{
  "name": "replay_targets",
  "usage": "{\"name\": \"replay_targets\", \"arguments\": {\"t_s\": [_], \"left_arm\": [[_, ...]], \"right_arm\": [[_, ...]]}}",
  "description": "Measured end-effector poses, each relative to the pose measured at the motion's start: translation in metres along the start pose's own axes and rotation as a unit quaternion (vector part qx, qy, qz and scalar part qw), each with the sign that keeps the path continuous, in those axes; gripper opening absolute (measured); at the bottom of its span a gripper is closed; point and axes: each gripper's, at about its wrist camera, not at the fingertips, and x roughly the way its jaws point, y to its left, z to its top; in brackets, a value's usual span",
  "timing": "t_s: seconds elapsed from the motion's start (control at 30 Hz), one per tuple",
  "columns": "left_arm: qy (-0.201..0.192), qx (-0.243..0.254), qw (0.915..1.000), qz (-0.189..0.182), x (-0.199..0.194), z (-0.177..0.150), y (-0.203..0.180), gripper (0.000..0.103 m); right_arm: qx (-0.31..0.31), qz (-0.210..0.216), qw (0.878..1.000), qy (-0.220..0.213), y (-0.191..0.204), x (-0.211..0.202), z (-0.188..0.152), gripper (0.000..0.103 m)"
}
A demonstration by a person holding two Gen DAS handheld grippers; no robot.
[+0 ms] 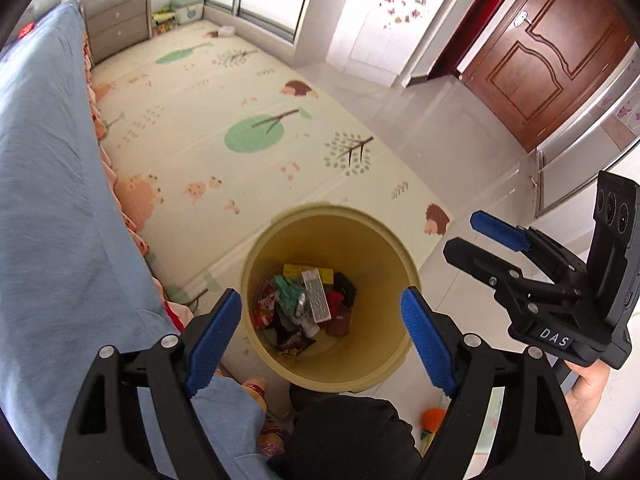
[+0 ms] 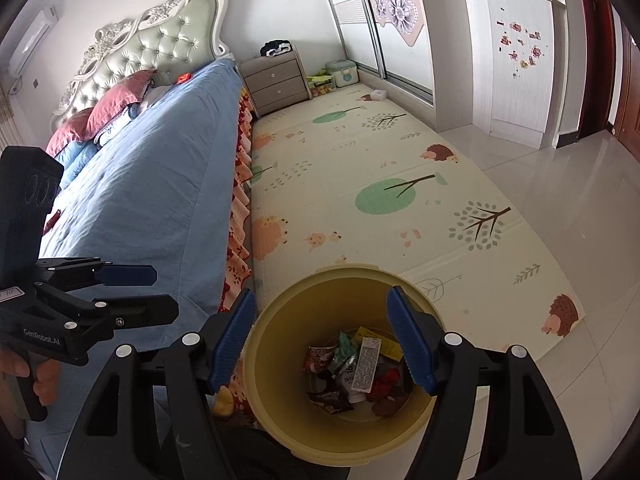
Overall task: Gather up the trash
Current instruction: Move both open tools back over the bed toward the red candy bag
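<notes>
A yellow trash bin (image 1: pixel 276 240) stands on the floor beside the bed, also in the right wrist view (image 2: pixel 280 420). Several wrappers and small boxes (image 1: pixel 308 304) lie at its bottom (image 2: pixel 356 368). My left gripper (image 1: pixel 322 336) is open and empty, held above the bin's mouth. My right gripper (image 2: pixel 322 338) is open and empty, also above the bin. The right gripper shows at the right of the left wrist view (image 1: pixel 464 236); the left gripper shows at the left of the right wrist view (image 2: pixel 160 292).
A bed with a blue cover (image 2: pixel 152 184) runs along the left. A patterned play mat (image 2: pixel 380 184) covers the floor beyond the bin. A grey nightstand (image 2: pixel 276 80), a wardrobe (image 2: pixel 516 60) and a brown door (image 1: pixel 548 52) stand farther off. An orange toy (image 1: pixel 434 418) lies near the bin.
</notes>
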Motion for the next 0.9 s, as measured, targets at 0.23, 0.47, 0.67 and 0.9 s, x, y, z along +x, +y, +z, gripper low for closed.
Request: {"name": "replay_targets", "arguments": {"t_s": [0.23,0.47,0.67,0.9], "left_arm": [[-0.053,-0.009,0.9981,0.03,-0.055,-0.017,0.029,0.083],[-0.095,-0.043,0.991,0.084,-0.117,-0.055,0.088,0.083],[-0.127,-0.091,0.9781,0.138,-0.172,-0.095,0.15,0.083],[-0.167,-0.145,0.956,0.193,-0.228,-0.137,0.221,0.086]], "right_arm": [[-0.046,0.029,0.998,-0.014,0.059,-0.01,0.018,0.067],[-0.112,0.073,0.991,-0.015,0.147,-0.002,0.033,0.067],[-0.174,0.131,0.976,-0.003,0.236,0.011,0.033,0.067],[-0.229,0.171,0.958,0.014,0.329,0.027,0.026,0.067]]}}
